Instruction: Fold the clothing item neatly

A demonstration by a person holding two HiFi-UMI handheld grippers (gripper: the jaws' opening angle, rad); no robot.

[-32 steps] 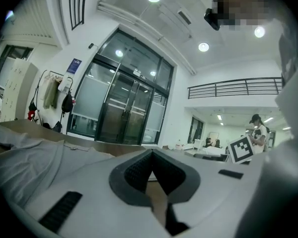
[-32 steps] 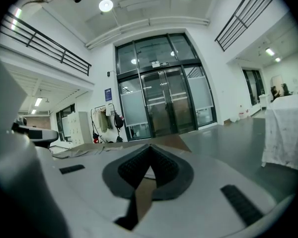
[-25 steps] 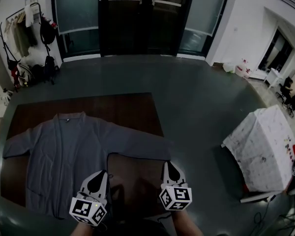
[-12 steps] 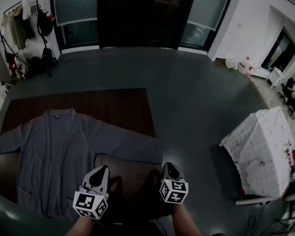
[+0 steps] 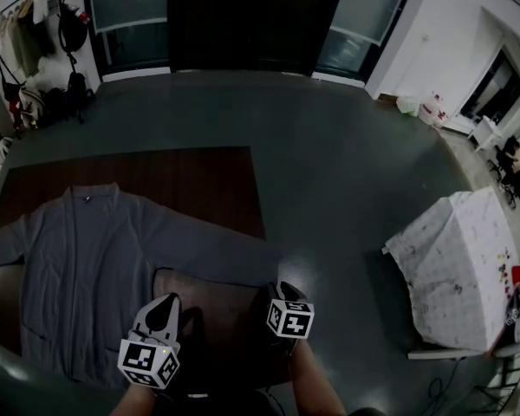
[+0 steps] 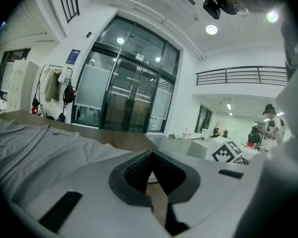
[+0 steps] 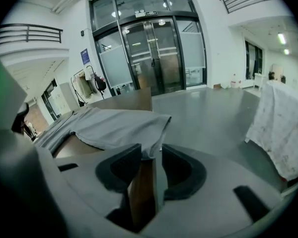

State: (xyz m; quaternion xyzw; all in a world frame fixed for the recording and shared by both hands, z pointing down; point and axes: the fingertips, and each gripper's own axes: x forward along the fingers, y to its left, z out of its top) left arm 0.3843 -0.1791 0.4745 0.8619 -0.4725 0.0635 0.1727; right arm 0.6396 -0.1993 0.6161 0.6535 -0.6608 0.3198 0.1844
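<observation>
A grey open-front garment (image 5: 87,258) lies flat on the brown table (image 5: 199,180), collar at the far side and sleeves spread. Its right sleeve (image 5: 234,254) runs to the table's right edge. My right gripper (image 5: 282,289) is at that sleeve's end. In the right gripper view the jaws (image 7: 151,152) have just been opening; the cuff's corner (image 7: 151,140) lies at their mouth and the pads do not press it. My left gripper (image 5: 166,302) sits over bare table below the sleeve, beside the garment's body. In its own view it (image 6: 150,158) is shut with nothing between its pads.
A stand draped in white cloth (image 5: 459,267) is on the grey floor to the right. A coat rack with bags (image 5: 43,50) stands at the far left beside glass doors (image 5: 243,16). The table's right edge (image 5: 258,198) borders open floor.
Both grippers have sunk toward the table. The right one has tipped downward and shifted left onto the sleeve's end. The garment lies as before.
</observation>
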